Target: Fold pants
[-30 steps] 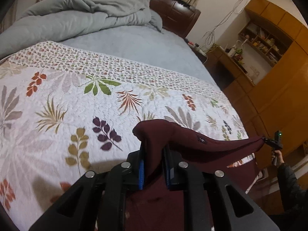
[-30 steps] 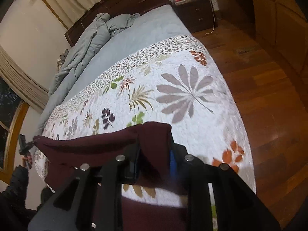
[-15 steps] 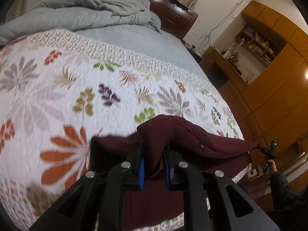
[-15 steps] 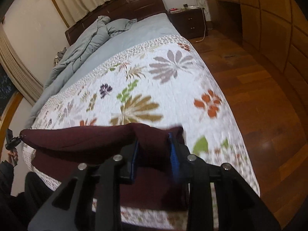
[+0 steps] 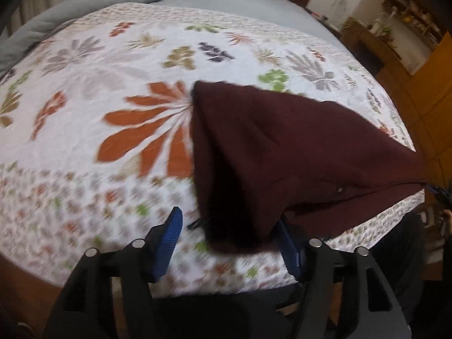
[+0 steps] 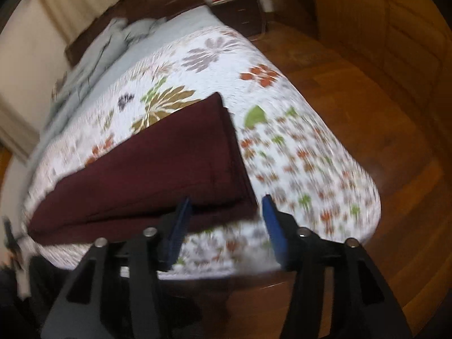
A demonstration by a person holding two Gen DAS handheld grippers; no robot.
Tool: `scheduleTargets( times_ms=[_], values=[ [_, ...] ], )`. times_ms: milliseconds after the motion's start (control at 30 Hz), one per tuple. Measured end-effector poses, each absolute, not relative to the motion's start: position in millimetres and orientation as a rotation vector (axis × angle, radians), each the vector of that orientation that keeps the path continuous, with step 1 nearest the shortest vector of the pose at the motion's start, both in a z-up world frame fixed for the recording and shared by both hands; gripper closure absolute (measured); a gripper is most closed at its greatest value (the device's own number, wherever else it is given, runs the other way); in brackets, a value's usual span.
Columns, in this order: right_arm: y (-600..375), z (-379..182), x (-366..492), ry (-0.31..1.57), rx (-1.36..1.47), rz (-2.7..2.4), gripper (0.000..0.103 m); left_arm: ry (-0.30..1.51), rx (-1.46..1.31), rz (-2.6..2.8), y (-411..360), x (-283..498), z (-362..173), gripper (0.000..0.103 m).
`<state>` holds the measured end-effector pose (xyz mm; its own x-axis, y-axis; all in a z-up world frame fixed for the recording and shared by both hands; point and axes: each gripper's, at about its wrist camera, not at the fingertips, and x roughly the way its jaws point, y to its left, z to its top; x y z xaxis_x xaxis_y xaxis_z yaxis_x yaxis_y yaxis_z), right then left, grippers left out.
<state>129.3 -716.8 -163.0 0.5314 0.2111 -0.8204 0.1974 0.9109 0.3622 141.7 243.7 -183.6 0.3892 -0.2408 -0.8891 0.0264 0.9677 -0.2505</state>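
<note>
The bed (image 5: 70, 118) with its leafy quilt (image 6: 296, 147) fills most of my view. The dark red pants (image 5: 296, 152) lie folded near its foot edge. My left gripper (image 5: 228, 237) and right gripper (image 6: 226, 217) have both just been opening, jaws wide, corners of the pants loose between them.

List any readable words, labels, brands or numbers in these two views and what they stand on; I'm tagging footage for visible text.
None can be read.
Maroon pants: no label or print visible; a small pale speck near the seam is too small to read.
Floral quilt: leaf pattern only, no lettering.
Items on the wooden shelves: too small and blurred to read.
Nightstand: objects on top are blurred.
</note>
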Motion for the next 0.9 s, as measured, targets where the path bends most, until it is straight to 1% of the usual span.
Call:
scheduleTargets(
  times_ms=[67,167,233,300,467,567,700,800,867,900],
  values=[
    [-724.5,-161.9,113.7,0.982,0.581,0.003,0.044,1.143,-0.216,-0.114,251.5,129.8,-173.8,0.028],
    [-723.6,-163.5,99.4,0.891,0.835,0.078,0.043,1.067,-0.277,-0.043,263.1,110.9,-152.3,0.028],
    [-714.6,-174.3,103.4,0.870,0.963,0.112,0.042,1.017,-0.325,-0.010,266.3,100.2,-139.4,0.027],
    [-709.3,-184.9,113.5,0.874,1.025,0.098,0.042,0.947,-0.363,-0.004,261.5,90.2,-123.8,0.021],
    [-705.7,-207.6,138.1,0.872,1.092,0.047,0.042,0.874,-0.578,-0.119,240.4,99.3,-113.4,0.016],
    [-707.8,-213.9,149.8,0.846,1.124,0.020,0.042,0.894,-0.719,-0.145,233.6,114.7,-128.4,0.015],
    [-707.8,-217.2,158.7,0.847,1.135,0.011,0.043,1.026,-0.761,-0.088,218.8,136.7,-159.3,0.015],
    [-702.4,-218.2,167.3,0.861,1.127,0.018,0.043,1.075,-0.779,-0.045,210.7,142.7,-171.4,0.015],
    [-698.1,-218.8,173.2,0.867,1.120,0.017,0.043,1.112,-0.903,-0.031,212.8,141.7,-184.4,0.015],
    [-696.4,-218.5,175.1,0.867,1.115,0.017,0.043,1.146,-0.951,-0.030,213.8,140.2,-188.9,0.018]
  ],
)
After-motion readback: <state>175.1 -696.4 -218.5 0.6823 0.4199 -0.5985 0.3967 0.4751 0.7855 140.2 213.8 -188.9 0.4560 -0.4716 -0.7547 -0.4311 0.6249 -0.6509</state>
